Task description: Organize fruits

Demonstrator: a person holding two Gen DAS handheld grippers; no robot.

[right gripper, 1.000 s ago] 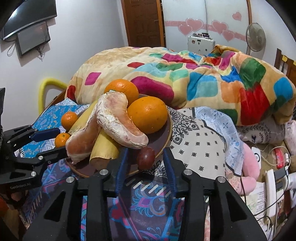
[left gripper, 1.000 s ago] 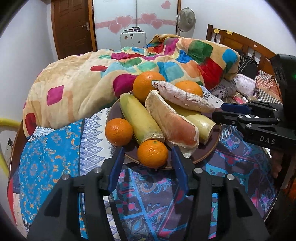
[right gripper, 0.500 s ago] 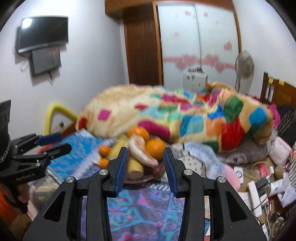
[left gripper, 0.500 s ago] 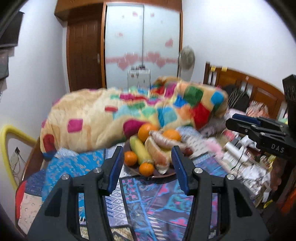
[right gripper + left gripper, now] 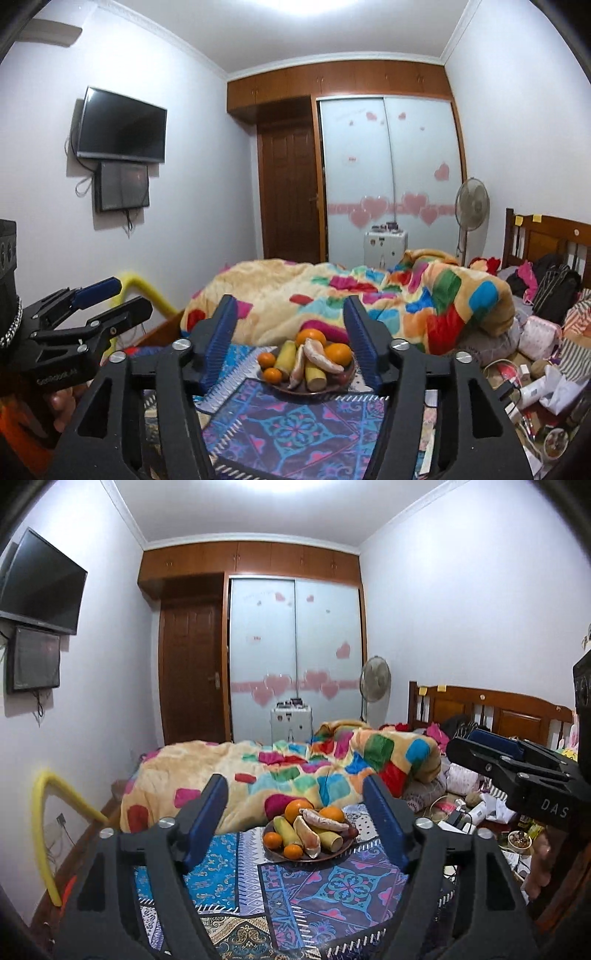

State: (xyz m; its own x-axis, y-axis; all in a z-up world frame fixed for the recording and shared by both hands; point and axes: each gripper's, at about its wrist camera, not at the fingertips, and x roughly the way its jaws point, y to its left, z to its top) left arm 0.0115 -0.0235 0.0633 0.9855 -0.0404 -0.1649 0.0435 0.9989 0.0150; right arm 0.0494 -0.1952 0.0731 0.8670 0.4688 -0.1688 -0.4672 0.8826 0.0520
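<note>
Both tongs are held wide apart and empty: left gripper [image 5: 295, 812], right gripper [image 5: 290, 334], well back from the brown plate [image 5: 332, 854] on the patterned cloth. Oranges [image 5: 273, 840] look firm and rollable; the peeled pomelo segment [image 5: 307, 833] seems soft, best gripped gently mid-body.

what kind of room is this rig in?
A lived-in home bedroom, most likely: a bed with a wooden headboard and a patchwork blanket, a sliding-door wardrobe, a wall-mounted TV. The fruit plate sits on the bed's patterned cover.
</note>
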